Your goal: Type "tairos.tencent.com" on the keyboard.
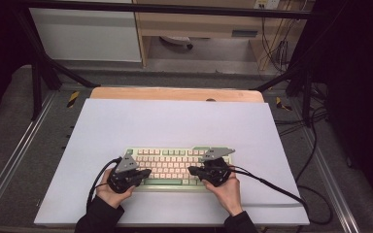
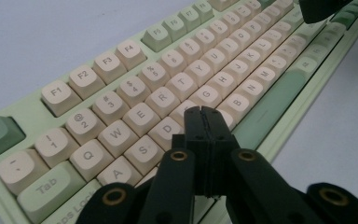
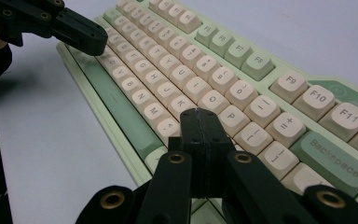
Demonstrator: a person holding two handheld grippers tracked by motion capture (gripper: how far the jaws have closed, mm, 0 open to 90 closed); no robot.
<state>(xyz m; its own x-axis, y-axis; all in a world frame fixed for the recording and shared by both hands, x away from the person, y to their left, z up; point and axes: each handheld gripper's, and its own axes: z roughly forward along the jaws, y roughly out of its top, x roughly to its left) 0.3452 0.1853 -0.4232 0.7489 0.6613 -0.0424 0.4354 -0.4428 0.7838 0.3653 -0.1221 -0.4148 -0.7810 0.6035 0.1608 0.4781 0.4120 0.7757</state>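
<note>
Now, from the high view: the keyboard [image 1: 171, 166] lies square on the white board [image 1: 175, 126], close to the near edge, with both hands at its front corners. The left gripper [image 1: 143, 173] hovers over the keyboard's near-left part and the right gripper [image 1: 194, 171] over the near-right part, tips turned in toward each other with a stretch of keys between them. Plenty of bare board lies beyond the keyboard's far edge and out to either side; the near strip in front of the keyboard is narrow and taken up by the person's hands. Cables [image 1: 272, 187] trail off the right gripper across the board to its right edge.

Over to the left gripper view: the left gripper [image 2: 204, 112] has its jaws pressed flat together, nothing between them, tips hanging just above the letter keys around D and the row below. The keyboard [image 2: 158, 100] runs away diagonally, its pale green front rim [image 2: 289, 121] to the right, open white surface past it. The other gripper's tip pokes in at top right.

And the right gripper view: the right gripper [image 3: 198, 114] is likewise closed tight on nothing, tips over the keys just right of M and below L. The green space bar [image 3: 116, 107] sits to its left, Backspace [image 3: 333, 161] at lower right. The left gripper [image 3: 81, 35] hangs over the keyboard's far end, clear board on both sides.
</note>
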